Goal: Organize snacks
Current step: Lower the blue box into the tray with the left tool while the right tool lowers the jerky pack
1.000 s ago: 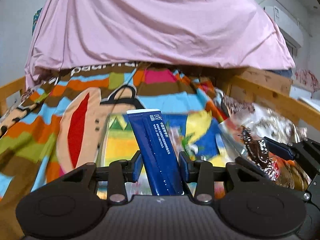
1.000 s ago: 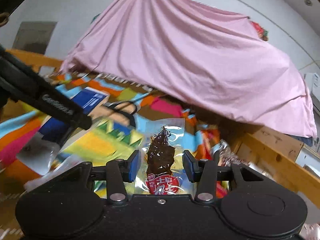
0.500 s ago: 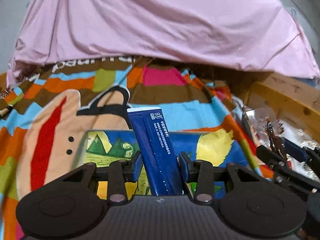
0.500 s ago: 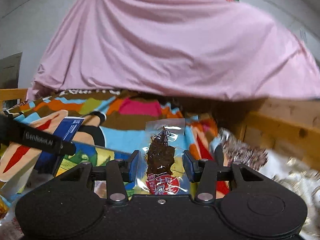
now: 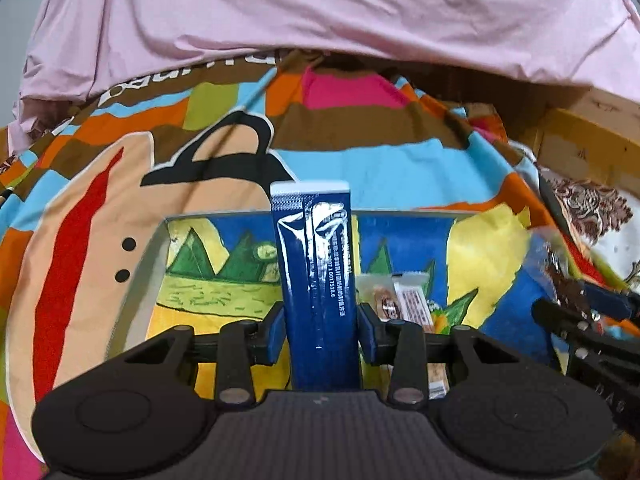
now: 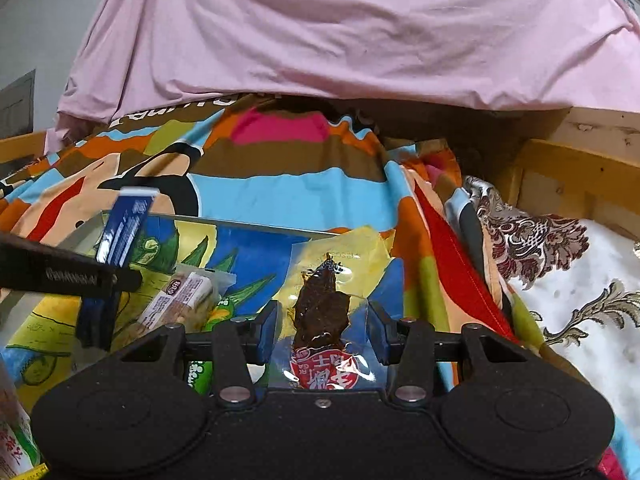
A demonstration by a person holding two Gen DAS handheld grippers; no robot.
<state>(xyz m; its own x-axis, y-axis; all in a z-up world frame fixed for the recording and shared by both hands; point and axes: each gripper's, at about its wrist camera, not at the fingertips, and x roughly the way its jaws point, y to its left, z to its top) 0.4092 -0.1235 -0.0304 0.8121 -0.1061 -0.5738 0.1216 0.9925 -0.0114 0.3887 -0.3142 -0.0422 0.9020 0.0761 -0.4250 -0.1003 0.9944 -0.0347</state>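
My left gripper (image 5: 320,332) is shut on a long dark blue stick packet (image 5: 314,260) that stands upright between its pads. The right gripper (image 6: 322,330) is shut on a clear packet of dark dried meat with a red label (image 6: 320,316). Both hang over a clear plastic box (image 5: 224,213) lying on a colourful blanket (image 5: 360,164). Inside the box lie small wrapped snack bars (image 5: 404,300). In the right wrist view the left gripper (image 6: 106,292) with the blue packet (image 6: 124,228) is at the left. The right gripper (image 5: 576,300) shows at the left wrist view's right edge.
A pink sheet (image 6: 340,32) hangs across the back. A wooden frame (image 6: 580,172) runs along the right, with patterned white and brown fabric (image 6: 560,264) beside it. A green packet (image 6: 198,376) and another snack bag (image 6: 12,432) lie near the bottom left of the right wrist view.
Both grippers moved forward and down toward the clear box, still holding their packets. The box and the snack bars in it have come into view beneath them.
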